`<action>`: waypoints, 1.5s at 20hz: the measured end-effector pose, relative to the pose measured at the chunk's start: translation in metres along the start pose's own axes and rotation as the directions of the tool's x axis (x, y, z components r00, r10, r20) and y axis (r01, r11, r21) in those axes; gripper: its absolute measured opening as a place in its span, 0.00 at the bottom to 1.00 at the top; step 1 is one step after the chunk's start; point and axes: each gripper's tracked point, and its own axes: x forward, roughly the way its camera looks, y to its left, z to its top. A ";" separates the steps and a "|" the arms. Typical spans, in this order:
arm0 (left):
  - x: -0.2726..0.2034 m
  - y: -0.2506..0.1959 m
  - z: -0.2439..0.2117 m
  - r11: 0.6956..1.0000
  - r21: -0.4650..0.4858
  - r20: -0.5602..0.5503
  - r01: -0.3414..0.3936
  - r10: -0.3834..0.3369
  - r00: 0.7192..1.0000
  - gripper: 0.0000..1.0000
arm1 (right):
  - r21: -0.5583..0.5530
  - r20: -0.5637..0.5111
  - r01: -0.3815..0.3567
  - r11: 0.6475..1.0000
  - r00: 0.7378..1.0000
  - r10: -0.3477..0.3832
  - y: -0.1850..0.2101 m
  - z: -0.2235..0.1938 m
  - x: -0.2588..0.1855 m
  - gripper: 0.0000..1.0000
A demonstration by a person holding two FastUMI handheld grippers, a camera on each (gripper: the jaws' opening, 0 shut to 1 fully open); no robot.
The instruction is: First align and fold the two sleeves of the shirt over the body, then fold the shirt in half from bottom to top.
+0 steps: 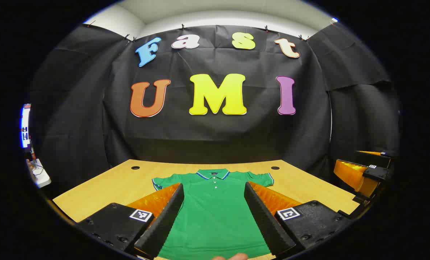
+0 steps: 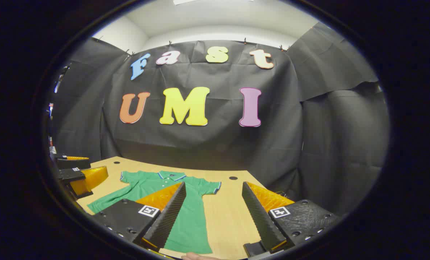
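Fingers of the left gripper stand wide apart above the lower body of the green shirt, gripping nothing. The right gripper is likewise spread and empty, hanging over bare wooden table just beside the shirt's edge. Lying flat and face up, collar toward the far wall, the shirt has both short sleeves spread out. Bare wood runs along each side of it. Two round holes sit near the table's far edge, well apart from the cloth
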 end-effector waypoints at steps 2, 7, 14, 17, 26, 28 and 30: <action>-0.001 -0.001 0.000 1.000 0.001 0.002 -0.002 0.002 1.000 1.00 | 0.000 -0.001 -0.003 1.000 1.000 0.003 0.001 -0.001 0.000 0.96; 0.001 -0.001 -0.002 1.000 0.003 0.000 -0.004 0.004 1.000 1.00 | -0.013 -0.013 -0.009 1.000 1.000 0.009 0.001 -0.008 0.003 0.96; 0.010 0.014 -0.009 0.999 -0.017 -0.015 -0.034 0.034 0.999 1.00 | -0.007 -0.022 0.008 1.000 1.000 -0.008 -0.005 -0.016 0.016 0.95; 0.019 0.019 -0.014 0.998 -0.039 -0.023 -0.044 0.043 0.999 1.00 | -0.011 -0.016 0.015 1.000 1.000 -0.016 -0.010 -0.013 0.030 0.96; 0.041 0.014 -0.027 0.999 -0.016 -0.007 -0.039 0.039 0.999 1.00 | -0.029 -0.081 0.050 0.998 0.995 -0.053 -0.026 -0.019 0.146 0.95; 0.046 0.015 -0.029 0.999 -0.012 0.003 -0.043 0.043 0.999 1.00 | -0.041 -0.129 0.036 0.998 0.991 -0.041 -0.017 -0.031 0.191 0.95; 0.049 0.019 -0.029 0.999 0.006 0.016 -0.049 0.049 0.999 1.00 | -0.050 -0.185 0.042 0.998 0.981 -0.051 -0.013 -0.049 0.238 0.96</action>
